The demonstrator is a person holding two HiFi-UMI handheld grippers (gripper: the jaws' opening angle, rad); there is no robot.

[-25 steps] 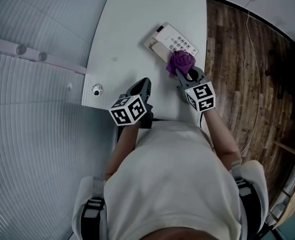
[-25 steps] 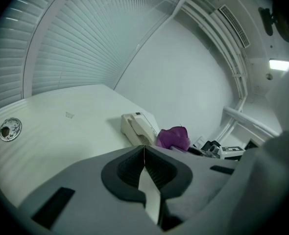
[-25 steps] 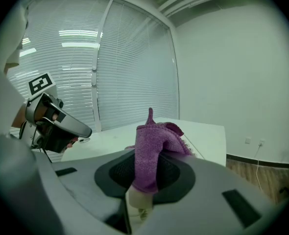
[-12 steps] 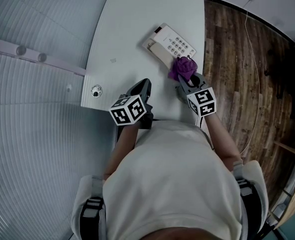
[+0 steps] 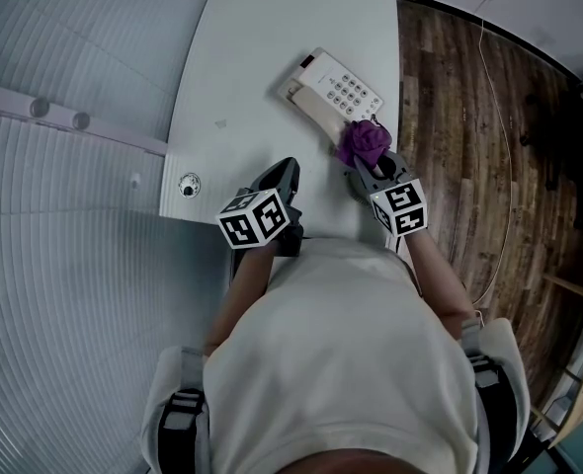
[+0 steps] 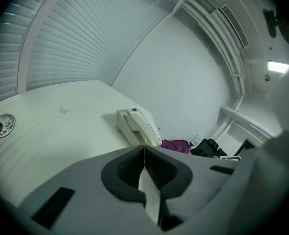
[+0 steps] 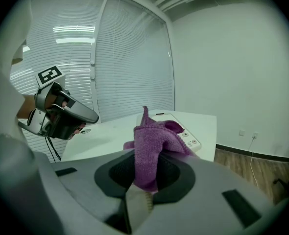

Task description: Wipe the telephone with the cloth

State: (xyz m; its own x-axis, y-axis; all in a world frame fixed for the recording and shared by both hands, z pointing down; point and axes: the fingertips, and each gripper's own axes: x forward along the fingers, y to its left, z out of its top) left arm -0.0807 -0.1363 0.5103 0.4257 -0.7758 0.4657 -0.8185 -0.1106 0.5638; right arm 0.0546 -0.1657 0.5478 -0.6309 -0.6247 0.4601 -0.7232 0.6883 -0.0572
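The right hand-held gripper [image 5: 370, 163] clamps the cloth [image 5: 363, 140] at the telephone [image 5: 331, 89], near end.

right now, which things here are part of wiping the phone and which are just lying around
In the job:
- white telephone
- purple cloth, clamped in the right gripper

Just lying about:
- round grommet in the white table
- white cord on the wooden floor
- left gripper, shut and empty, off the phone
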